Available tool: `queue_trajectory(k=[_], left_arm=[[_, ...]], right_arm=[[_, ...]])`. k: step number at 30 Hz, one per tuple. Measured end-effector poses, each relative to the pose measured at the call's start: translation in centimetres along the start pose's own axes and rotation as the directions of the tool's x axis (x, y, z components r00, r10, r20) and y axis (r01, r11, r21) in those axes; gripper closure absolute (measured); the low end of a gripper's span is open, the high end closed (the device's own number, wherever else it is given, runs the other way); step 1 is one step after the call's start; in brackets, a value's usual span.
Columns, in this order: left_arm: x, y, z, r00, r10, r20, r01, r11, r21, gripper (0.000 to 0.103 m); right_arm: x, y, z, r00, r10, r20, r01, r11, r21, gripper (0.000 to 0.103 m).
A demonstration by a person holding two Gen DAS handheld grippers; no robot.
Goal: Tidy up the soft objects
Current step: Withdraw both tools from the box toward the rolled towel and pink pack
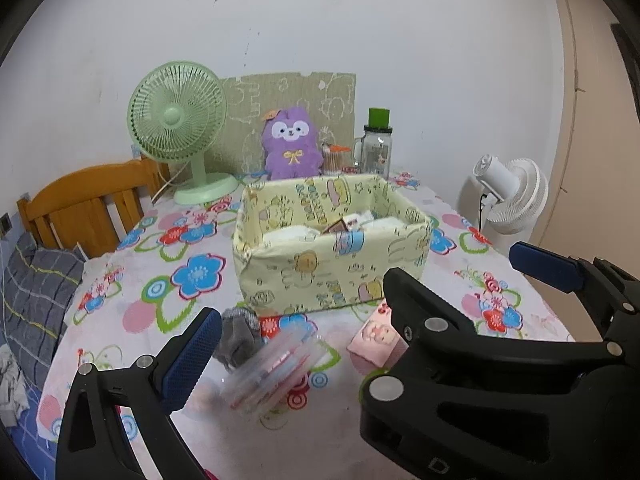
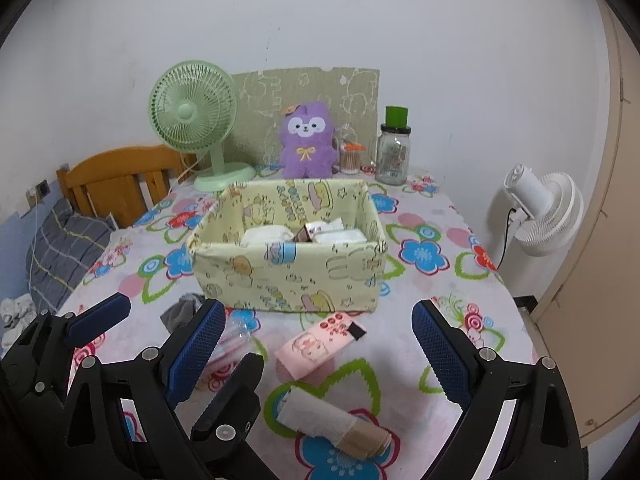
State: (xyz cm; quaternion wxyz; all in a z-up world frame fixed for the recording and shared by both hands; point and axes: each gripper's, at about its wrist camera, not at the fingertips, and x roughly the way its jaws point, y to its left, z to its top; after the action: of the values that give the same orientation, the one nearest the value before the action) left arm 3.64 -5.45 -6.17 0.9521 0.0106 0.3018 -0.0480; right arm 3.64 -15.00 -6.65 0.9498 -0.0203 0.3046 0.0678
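A yellow fabric box [image 1: 280, 276] [image 2: 248, 276] stands mid-table with white folded items inside. In front of it lie a grey sock [image 1: 238, 334] [image 2: 182, 312], a pink packet [image 1: 376, 340] [image 2: 320, 344] and a blurred clear plastic pack [image 1: 272, 364]. A rolled white-and-tan cloth [image 2: 332, 424] lies nearest. My left gripper [image 1: 320, 312] is open and empty, its left pad beside the sock. My right gripper [image 2: 320, 312] is open and empty above the pink packet. The two grippers overlap, and the right one's black frame hides my left gripper's right finger.
Along the back wall stand a purple plush [image 1: 292, 144] [image 2: 306, 140], a green fan [image 1: 176, 120], a green-lidded glass jar [image 2: 394, 152] and a cotton swab tub [image 2: 350, 158]. A white fan [image 2: 544, 212] stands off the right edge. Left are a wooden headboard [image 1: 92, 200] and grey bedding [image 1: 36, 284].
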Motion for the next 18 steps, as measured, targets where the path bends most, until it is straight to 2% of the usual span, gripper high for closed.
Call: queue_trajectory(k=[9, 18], left_arm=[[0.3, 0.0, -2.3, 1.0, 0.025, -0.013, -0.024, 0.999, 0.034, 0.0], [0.9, 0.1, -3.9, 1.0, -0.013, -0.026, 0.014, 0.999, 0.047, 0.0]], right_arm=[[0.7, 0.1, -2.2, 0.999, 0.013, -0.031, -0.013, 1.0, 0.01, 0.007], [2.1, -0.2, -4.1, 0.997, 0.016, -0.079, -0.014, 0.999, 0.034, 0.007]])
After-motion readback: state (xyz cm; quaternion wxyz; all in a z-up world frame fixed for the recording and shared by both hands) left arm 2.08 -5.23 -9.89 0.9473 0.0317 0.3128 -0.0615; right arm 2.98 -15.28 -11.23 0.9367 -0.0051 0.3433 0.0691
